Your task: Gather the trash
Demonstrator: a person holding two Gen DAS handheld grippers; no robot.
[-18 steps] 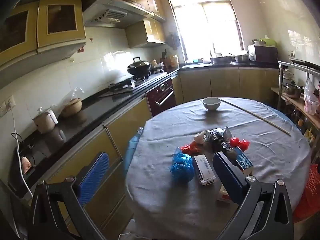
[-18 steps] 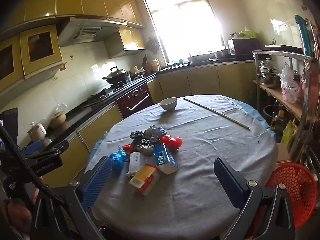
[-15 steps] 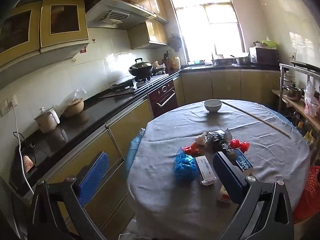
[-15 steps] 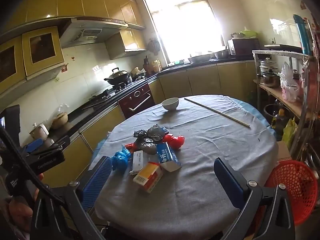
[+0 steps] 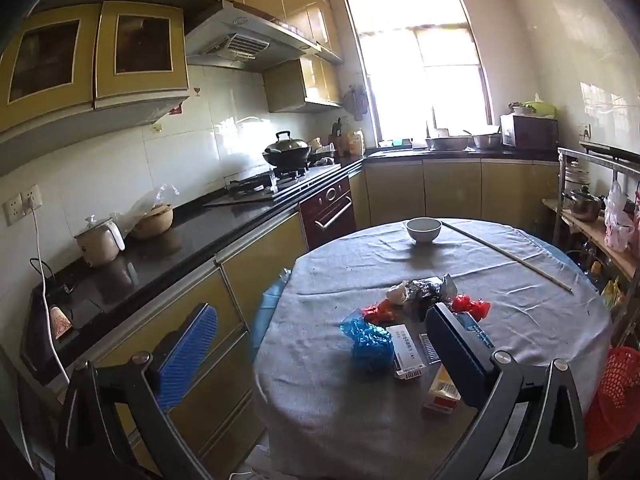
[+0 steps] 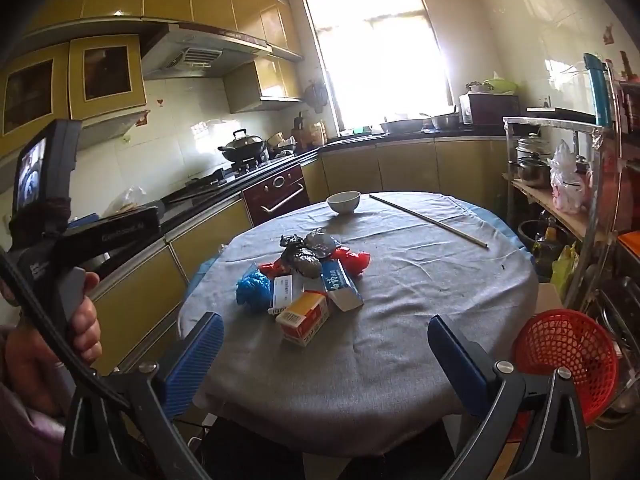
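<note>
Meanwhile, both views sit nearer the trash pile [image 6: 306, 276] than a moment earlier. Left gripper [image 5: 320, 356] and right gripper [image 6: 326, 354] keep their fingers spread wide, grasping nothing, short of the pile on the grey tabletop [image 6: 420, 320]. Only the right view shows the whole red basket [image 6: 568, 356] and the hand [image 6: 82, 324] on the left gripper.

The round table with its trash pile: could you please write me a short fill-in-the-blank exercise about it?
1. The white bowl stands on the ____ side of the table from the tongs.
2. The crumpled wrapper at the pile's left edge is ____.
3. The mesh basket beside the table is ____.
4. Both tongs, left and right, are ____.

Missing words: far; blue; red; open
</note>
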